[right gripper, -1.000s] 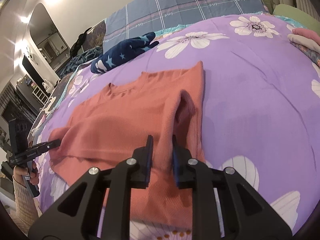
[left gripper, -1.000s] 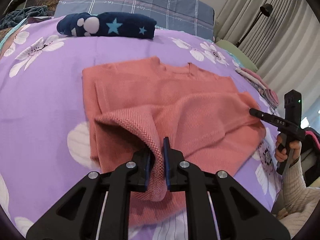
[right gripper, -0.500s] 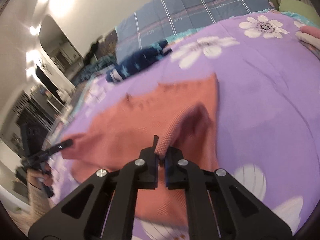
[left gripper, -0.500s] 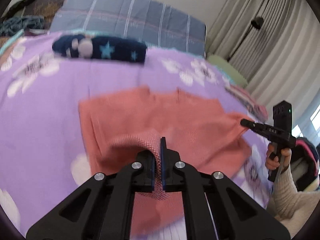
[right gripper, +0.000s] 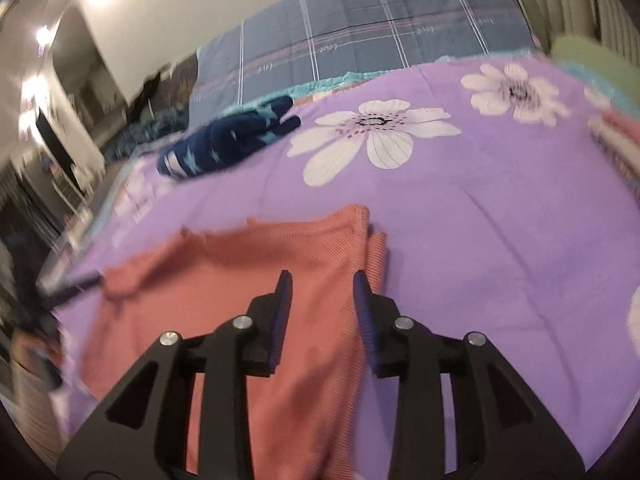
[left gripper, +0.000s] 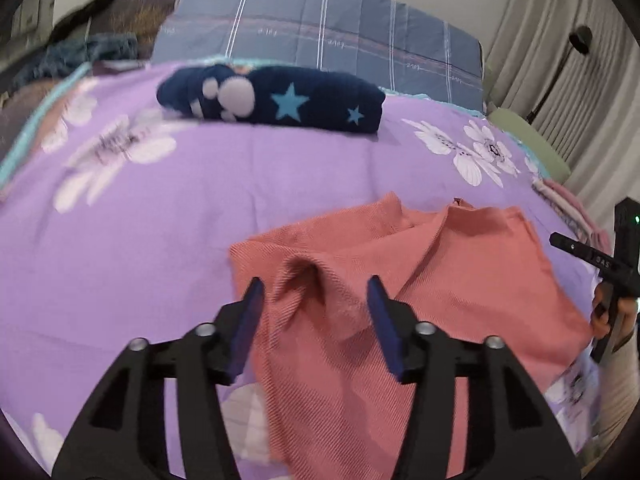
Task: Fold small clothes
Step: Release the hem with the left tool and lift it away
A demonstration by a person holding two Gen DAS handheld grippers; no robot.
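Left gripper (left gripper: 314, 300) just opened, jaws wide apart, nothing pinched; raised fold of salmon sweater (left gripper: 420, 280) below the gap. Right gripper (right gripper: 322, 294) also just opened, narrower, gripping nothing, over the sweater's edge. Sweater folded on purple flowered bedspread (left gripper: 160, 220). Beyond, rolled navy star-print garment (left gripper: 280, 100), then blue plaid pillow (left gripper: 320, 32).
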